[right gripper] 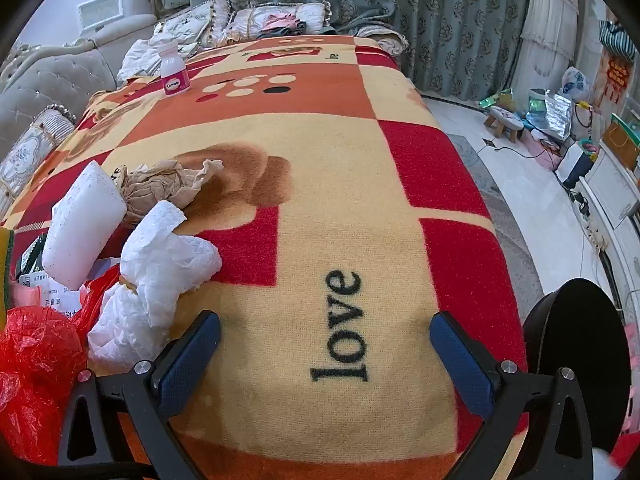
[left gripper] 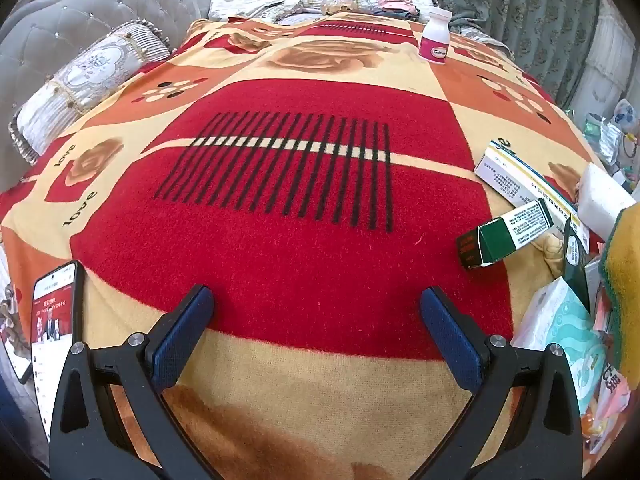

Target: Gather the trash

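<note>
My left gripper (left gripper: pixel 316 300) hangs open over the red patch of the patterned blanket (left gripper: pixel 304 248), nothing between its blue pads. To its right lie a green carton (left gripper: pixel 506 236), a white medicine box (left gripper: pixel 520 180), a white foam block (left gripper: pixel 604 196) and a tissue pack (left gripper: pixel 560 320). My right gripper (right gripper: pixel 326 326) is open above the word "love", holding nothing. Left of it sit crumpled white tissue (right gripper: pixel 160 264), brown crumpled paper (right gripper: pixel 164 188), the white foam block (right gripper: pixel 82 224) and a red plastic bag (right gripper: pixel 36 352). A white pill bottle (right gripper: pixel 173 69) stands far back.
A phone (left gripper: pixel 54 328) with a lit screen lies at the blanket's near left edge. Cushions (left gripper: pixel 84 84) and a grey sofa back (left gripper: pixel 60 32) line the left and far sides. A black round bin (right gripper: pixel 576 328) stands right of the blanket; floor clutter (right gripper: pixel 560 128) lies beyond. A yellow-green sponge (left gripper: pixel 624 288) sits at the right.
</note>
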`<state>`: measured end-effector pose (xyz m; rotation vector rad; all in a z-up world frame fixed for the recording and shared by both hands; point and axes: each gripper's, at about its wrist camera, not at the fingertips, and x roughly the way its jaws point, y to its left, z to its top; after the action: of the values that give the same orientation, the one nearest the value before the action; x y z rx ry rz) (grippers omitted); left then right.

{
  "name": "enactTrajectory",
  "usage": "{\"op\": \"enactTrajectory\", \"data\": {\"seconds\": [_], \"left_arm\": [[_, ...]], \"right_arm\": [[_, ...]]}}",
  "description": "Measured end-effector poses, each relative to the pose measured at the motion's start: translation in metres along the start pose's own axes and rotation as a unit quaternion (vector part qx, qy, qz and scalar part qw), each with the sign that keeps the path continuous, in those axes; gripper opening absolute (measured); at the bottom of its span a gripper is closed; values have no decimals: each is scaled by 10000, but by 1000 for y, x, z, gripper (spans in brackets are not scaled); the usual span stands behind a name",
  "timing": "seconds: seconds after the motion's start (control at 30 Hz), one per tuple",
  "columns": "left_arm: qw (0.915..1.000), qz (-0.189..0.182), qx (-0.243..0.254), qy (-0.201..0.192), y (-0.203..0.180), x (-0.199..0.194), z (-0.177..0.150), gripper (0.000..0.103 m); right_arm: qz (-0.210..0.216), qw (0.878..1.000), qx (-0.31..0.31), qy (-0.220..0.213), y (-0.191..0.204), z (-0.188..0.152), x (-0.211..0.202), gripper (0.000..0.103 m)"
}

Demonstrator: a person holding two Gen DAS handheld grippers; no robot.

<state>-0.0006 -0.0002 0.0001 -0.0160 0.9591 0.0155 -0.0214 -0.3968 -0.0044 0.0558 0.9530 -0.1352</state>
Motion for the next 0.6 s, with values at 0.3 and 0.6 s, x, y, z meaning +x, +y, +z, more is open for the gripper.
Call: {"op": "enactTrajectory", "data": {"seconds": [0.3, 0.6], "left_arm": [[9996, -38, -128, 237, -5, -21, -8, 103], [9987, -388, 140, -288, -44, -71, -17, 103]], "right_arm": [[4, 10000, 3, -2, 0, 0, 0, 103], [170, 9991, -141, 370, 1, -2, -3, 103]]}}
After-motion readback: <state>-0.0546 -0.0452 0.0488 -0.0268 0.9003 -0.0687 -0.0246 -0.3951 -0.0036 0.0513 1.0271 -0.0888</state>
